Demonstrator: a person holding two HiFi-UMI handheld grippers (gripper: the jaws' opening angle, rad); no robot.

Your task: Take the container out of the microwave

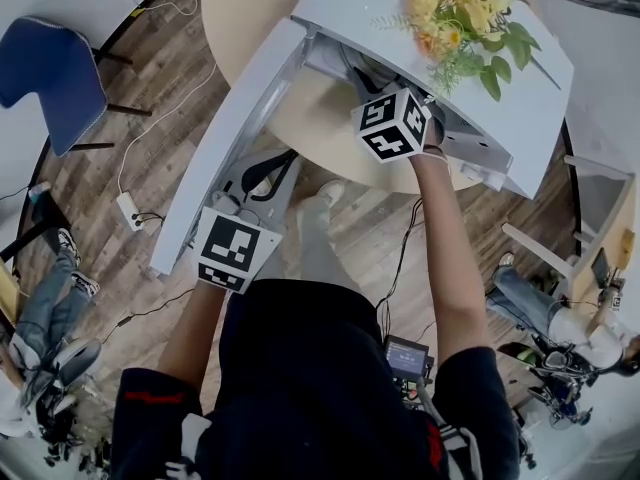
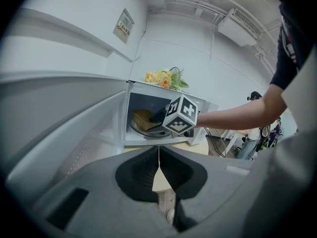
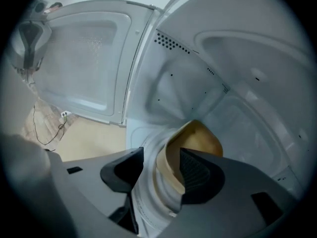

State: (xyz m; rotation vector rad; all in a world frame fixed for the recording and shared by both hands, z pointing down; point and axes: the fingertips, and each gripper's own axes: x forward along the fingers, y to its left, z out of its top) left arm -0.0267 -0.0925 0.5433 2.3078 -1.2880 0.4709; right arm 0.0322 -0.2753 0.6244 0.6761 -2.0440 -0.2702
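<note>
Reaching into the microwave (image 3: 233,68), the right gripper (image 3: 161,170) has its jaws spread wide. They straddle the near rim of the tan container (image 3: 200,135) without clamping it. The container sits inside, directly ahead. The left gripper (image 2: 159,177) is closed and empty, with the open door (image 2: 59,128) at its left.

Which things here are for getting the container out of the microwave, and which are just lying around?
For the job: microwave, open door, yellow container, right gripper with jaws open around its rim.

Just lying about: flowers, blue chair, power strip.
</note>
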